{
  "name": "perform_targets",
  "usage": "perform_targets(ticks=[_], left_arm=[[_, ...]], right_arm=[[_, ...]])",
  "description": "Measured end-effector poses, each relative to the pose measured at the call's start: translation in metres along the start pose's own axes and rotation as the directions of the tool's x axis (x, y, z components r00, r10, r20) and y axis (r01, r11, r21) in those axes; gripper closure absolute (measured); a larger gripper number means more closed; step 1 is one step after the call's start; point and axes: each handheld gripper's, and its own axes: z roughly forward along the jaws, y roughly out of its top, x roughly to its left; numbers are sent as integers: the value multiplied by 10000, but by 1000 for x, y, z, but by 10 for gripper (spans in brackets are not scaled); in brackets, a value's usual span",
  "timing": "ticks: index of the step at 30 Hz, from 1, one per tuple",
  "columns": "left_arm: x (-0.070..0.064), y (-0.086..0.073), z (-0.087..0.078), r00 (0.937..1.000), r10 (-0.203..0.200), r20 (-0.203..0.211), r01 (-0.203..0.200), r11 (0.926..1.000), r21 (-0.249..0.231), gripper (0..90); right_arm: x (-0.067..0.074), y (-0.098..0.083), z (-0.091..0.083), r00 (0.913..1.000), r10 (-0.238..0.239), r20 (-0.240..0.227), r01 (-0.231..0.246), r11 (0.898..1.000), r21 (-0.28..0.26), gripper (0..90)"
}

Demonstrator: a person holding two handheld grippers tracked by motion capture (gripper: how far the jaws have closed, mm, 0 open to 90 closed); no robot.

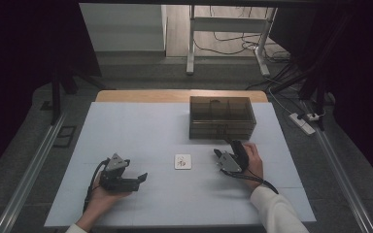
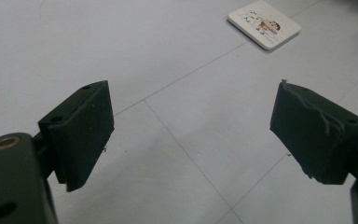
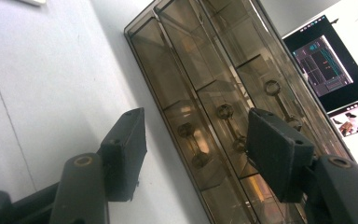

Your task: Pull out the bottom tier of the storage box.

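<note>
A big table (image 1: 141,126) has a flat, pale blue-white top with thin lines across it. A strip of wood shows along its far edge. A small white card (image 1: 183,161) with a little cartoon picture lies flat near the middle. A dark see-through box (image 1: 222,117) with drawers stands farther back, toward the right, well apart from the card.

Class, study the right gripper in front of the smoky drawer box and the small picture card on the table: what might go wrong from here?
1. The right gripper sits tilted before the drawer box, fingers open around the ring pulls; it may miss them or pinch the wrong one.
2. Pulling might drag the whole box across the table.
3. The flat card may be hard for the open left gripper to lift.
</note>
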Motion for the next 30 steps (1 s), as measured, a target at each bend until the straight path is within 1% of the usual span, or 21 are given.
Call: perform_targets(ticks=[3,7,11,12,15,18,21,30], left_arm=[[0,0,0,10000,-9,-8,9,10000,8,136],[1,0,1,10000,-29,-31,29,10000,26,135],[1,0,1,10000,-34,-43,34,10000,23,135],[1,0,1,10000,-34,-48,34,10000,20,136],[1,0,1,10000,-29,-39,29,10000,28,135],[1,0,2,10000,-16,-32,16,10000,59,135],[1,0,2,10000,-32,-53,32,10000,58,135],[1,0,2,10000,-2,-97,3,10000,79,135]], right_arm=[[0,-1,1,10000,17,-43,-17,10000,4,392],[-2,-3,2,10000,-2,7,2,10000,-58,422],[-2,-4,3,10000,-55,29,55,10000,-53,430],[-2,-4,4,9999,-152,45,152,9999,-37,436],[-2,-4,4,9997,-244,25,244,9997,-99,438],[-2,-4,5,9987,-505,79,505,9987,47,438],[-3,-4,6,9988,-480,113,480,9988,2,439],[-5,-5,9,9984,-528,191,526,9986,103,455]])
